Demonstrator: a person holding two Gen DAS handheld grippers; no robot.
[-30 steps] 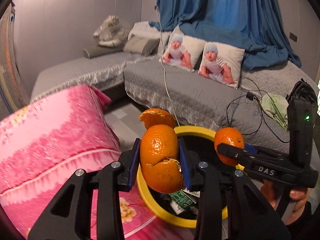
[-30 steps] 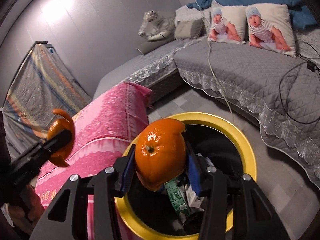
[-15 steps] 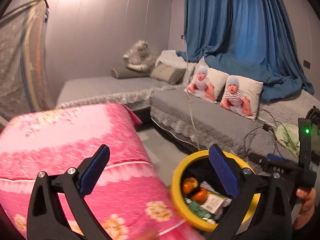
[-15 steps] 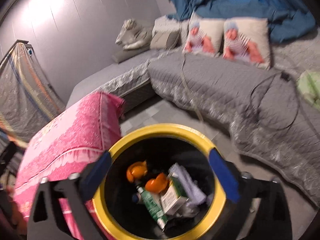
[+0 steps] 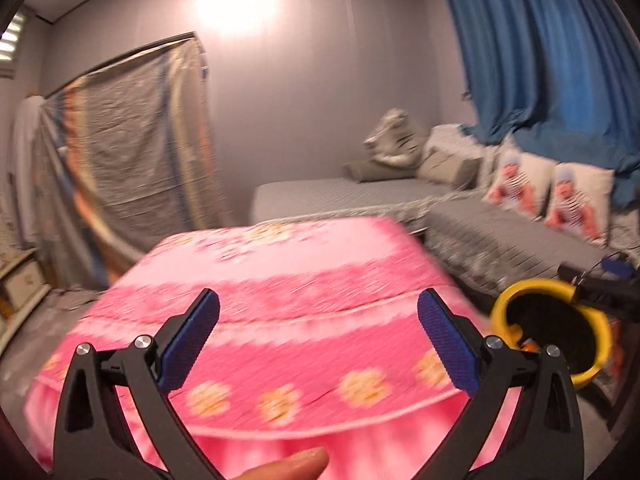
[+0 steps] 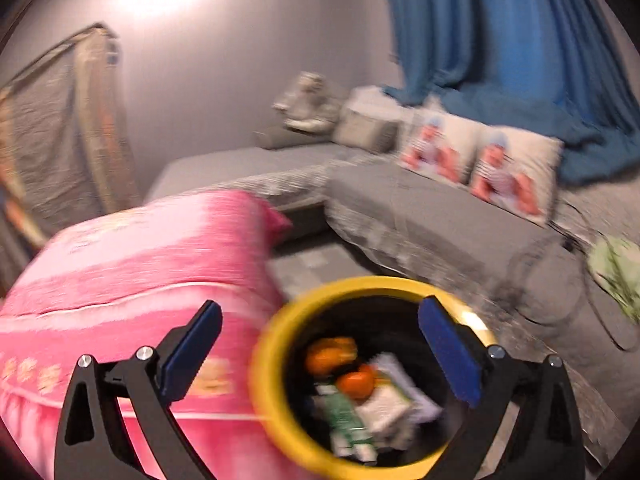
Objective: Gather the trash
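A yellow-rimmed black trash bin (image 6: 276,416) stands beside the pink table. Inside it lie orange peels (image 6: 330,354), a green packet (image 6: 344,420) and crumpled white paper (image 6: 390,400). My right gripper (image 6: 320,356) is open and empty above the bin's near left side. My left gripper (image 5: 318,346) is open and empty over the pink floral cloth (image 5: 280,280), with the trash bin (image 5: 600,344) off to its right. A fingertip (image 5: 288,466) shows at the bottom of the left wrist view. Both views are blurred by motion.
A grey L-shaped sofa (image 6: 420,216) with two baby-print pillows (image 6: 480,168) runs along the back and right under a blue curtain (image 6: 500,40). A quilt-draped rack (image 5: 132,132) stands at the left wall. A black cable (image 6: 600,320) and a green cloth (image 6: 618,272) lie on the sofa.
Both grippers held orange peels a second ago and have opened; the peels now lie in the bin. The left gripper has swung left over the pink cloth; the right has shifted left.
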